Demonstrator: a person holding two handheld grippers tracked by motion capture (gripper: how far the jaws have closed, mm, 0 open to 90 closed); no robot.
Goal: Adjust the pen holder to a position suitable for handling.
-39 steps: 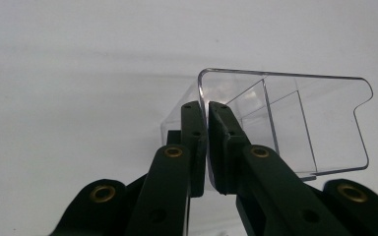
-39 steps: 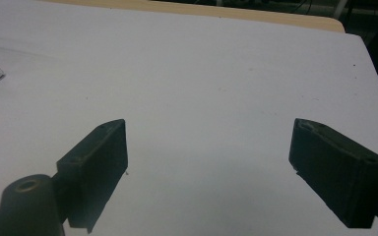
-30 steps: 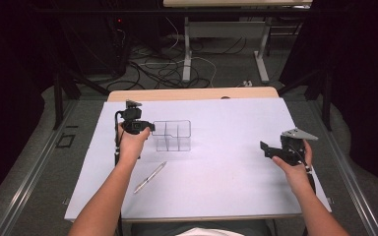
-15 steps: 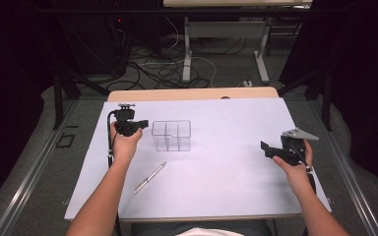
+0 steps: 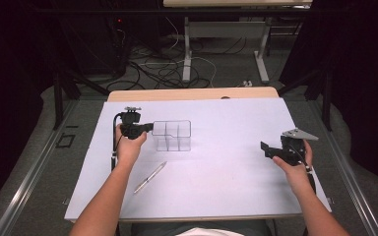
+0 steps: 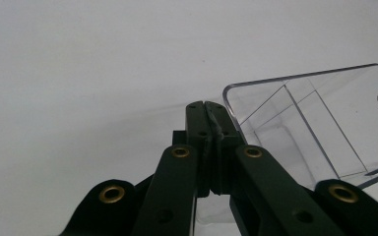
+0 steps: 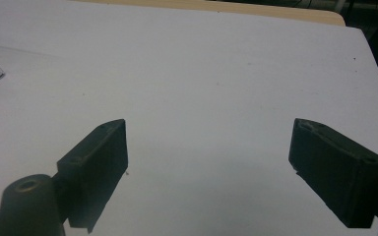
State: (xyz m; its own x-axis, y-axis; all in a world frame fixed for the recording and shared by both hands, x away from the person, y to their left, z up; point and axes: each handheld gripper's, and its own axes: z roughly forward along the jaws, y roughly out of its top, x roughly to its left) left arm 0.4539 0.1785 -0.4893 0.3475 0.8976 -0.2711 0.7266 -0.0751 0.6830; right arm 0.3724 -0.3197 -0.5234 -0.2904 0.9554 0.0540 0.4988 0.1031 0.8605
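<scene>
Clear organizer (image 5: 172, 135), one pen (image 5: 150, 177), two grippers: left gripper (image 5: 145, 128), right gripper (image 5: 266, 149).

I see a white sheet (image 5: 226, 162) covering most of the worktop (image 5: 192, 93), w/ bare wood showing along the far edge. Clear plastic organizer (image 5: 172, 135) w/ compartments stands left of centre; a pen (image 5: 150, 177) lies diagonally on the sheet nearer me, apart from it. Beyond: cables (image 5: 167, 69) tangled on the floor btwn white desk legs (image 5: 187, 54).
</scene>
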